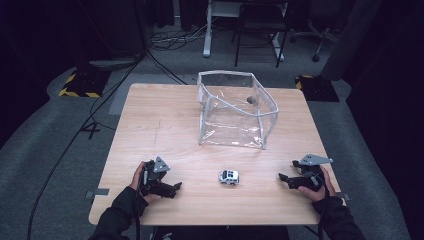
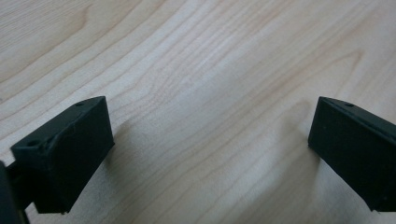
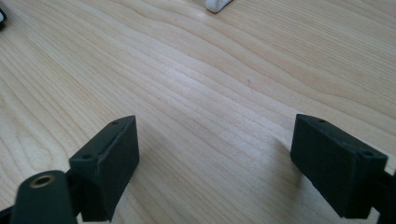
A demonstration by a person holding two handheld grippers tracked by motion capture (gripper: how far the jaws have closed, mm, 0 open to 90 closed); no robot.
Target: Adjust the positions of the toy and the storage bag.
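A small white toy car (image 1: 229, 177) sits on the wooden table (image 1: 165, 125) near the front, between the two hands. To its left rests my left gripper (image 1: 176, 187), jaws pointing right toward the car; in its own view my left gripper (image 2: 210, 154) stands open over bare wood. At the right rests my right gripper (image 1: 283, 179), jaws pointing left toward the car. Seen from its own camera, my right gripper (image 3: 215, 163) is open with nothing between the jaws. A clear plastic pouch (image 1: 235, 107) with white edging stands open behind the car.
A corner of the pouch's white edging (image 3: 215, 4) shows at the top of the right gripper view. Beyond the table stand desk legs and an office chair (image 1: 320, 30) on a grey floor; cables run along the left side.
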